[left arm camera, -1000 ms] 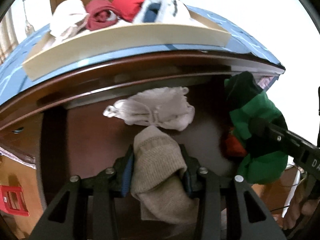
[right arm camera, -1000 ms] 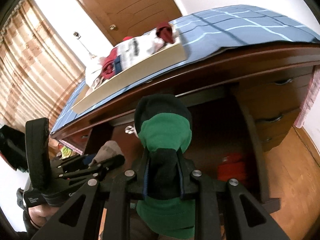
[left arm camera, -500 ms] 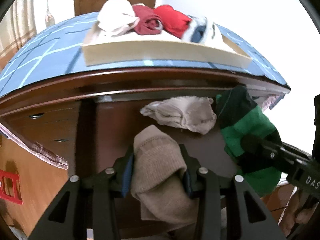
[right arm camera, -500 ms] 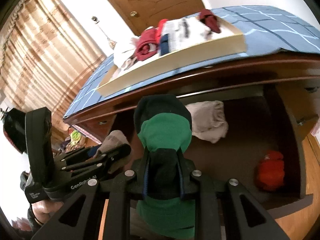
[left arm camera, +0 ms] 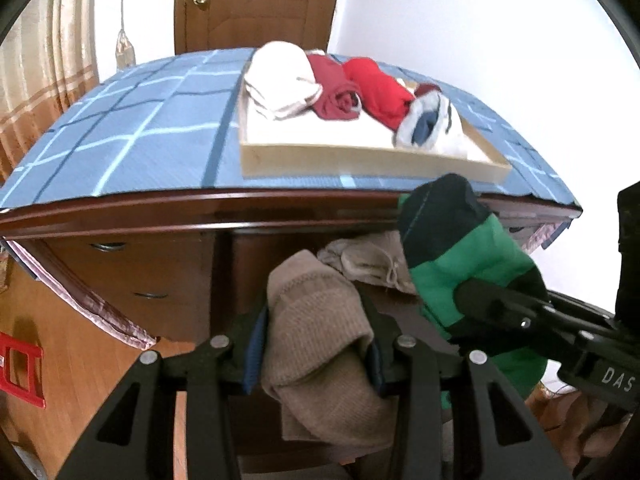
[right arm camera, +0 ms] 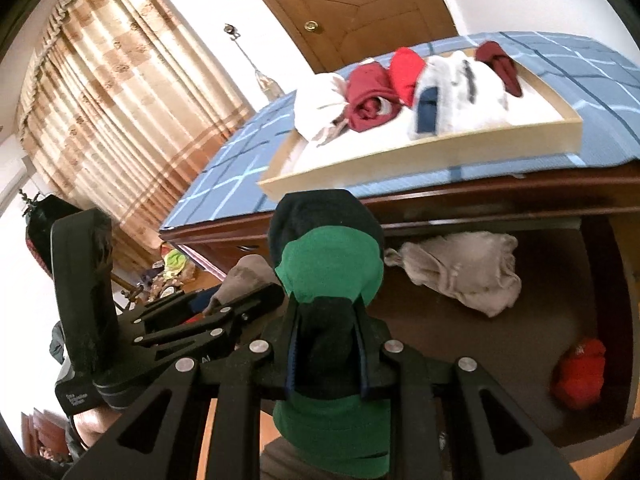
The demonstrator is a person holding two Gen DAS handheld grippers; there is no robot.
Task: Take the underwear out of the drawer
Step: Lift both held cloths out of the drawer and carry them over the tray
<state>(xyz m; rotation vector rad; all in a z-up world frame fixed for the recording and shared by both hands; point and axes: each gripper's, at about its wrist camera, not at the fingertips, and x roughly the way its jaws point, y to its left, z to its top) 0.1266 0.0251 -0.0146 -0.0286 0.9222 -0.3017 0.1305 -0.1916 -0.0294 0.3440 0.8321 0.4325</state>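
gripping beige underwear (left arm camera: pixel 316 344), left hand-held gripper (left arm camera: pixel 316 350); right hand-held gripper (right arm camera: pixel 326 354) clamping green-and-black underwear (right arm camera: pixel 330 272)

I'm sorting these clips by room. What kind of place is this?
Most likely a bedroom at home. A wooden dresser stands with its drawer open and clothes inside, a tray of rolled clothes sits on top, and there are curtains and a wooden door behind.

Left tongs (left arm camera: pixel 316 344) clamp beige underwear (left arm camera: pixel 320 344); right tongs (left arm camera: pixel 480 304) grip green-black underwear (left arm camera: pixel 460 256) alongside.
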